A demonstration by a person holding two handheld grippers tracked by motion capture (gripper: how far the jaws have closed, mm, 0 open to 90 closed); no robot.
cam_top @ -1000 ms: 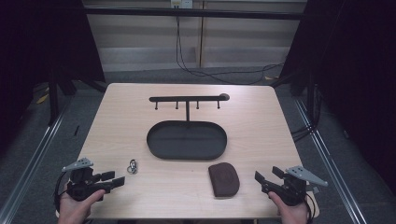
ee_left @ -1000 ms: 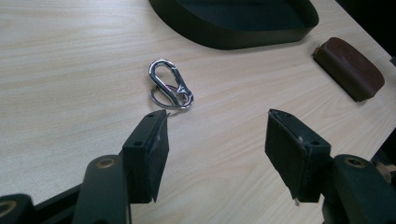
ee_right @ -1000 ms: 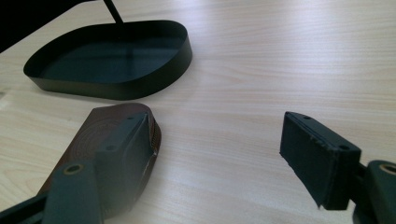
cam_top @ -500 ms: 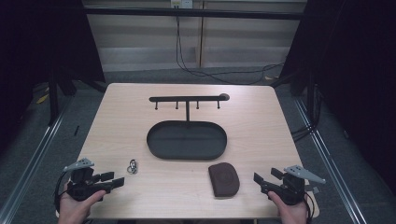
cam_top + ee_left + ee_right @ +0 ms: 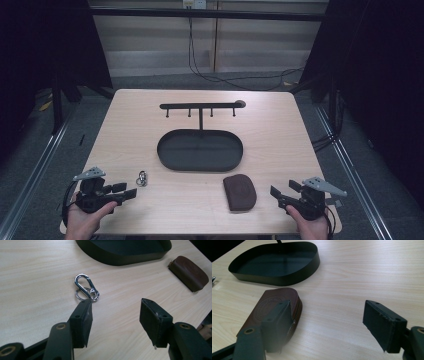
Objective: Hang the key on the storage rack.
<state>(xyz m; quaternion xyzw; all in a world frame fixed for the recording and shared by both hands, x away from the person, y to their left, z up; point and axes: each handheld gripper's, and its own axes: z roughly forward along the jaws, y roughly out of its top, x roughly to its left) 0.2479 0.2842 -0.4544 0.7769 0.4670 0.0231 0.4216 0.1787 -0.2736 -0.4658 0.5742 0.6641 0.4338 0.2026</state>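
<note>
1. The carabiner key ring [image 5: 86,288] lies flat on the table [image 5: 280,130], just ahead of our left gripper [image 5: 115,312], whose jaws stand apart and empty.
2. To pick it up well, we judge we should centre the jaws over the clip's long body and close low.
3. The brown pouch [image 5: 272,307] sits beside our right gripper [image 5: 332,322], whose jaws are also spread.
4. The oval black tray [image 5: 165,155] is empty; nothing hangs on its hook rail [image 5: 200,105].
</note>
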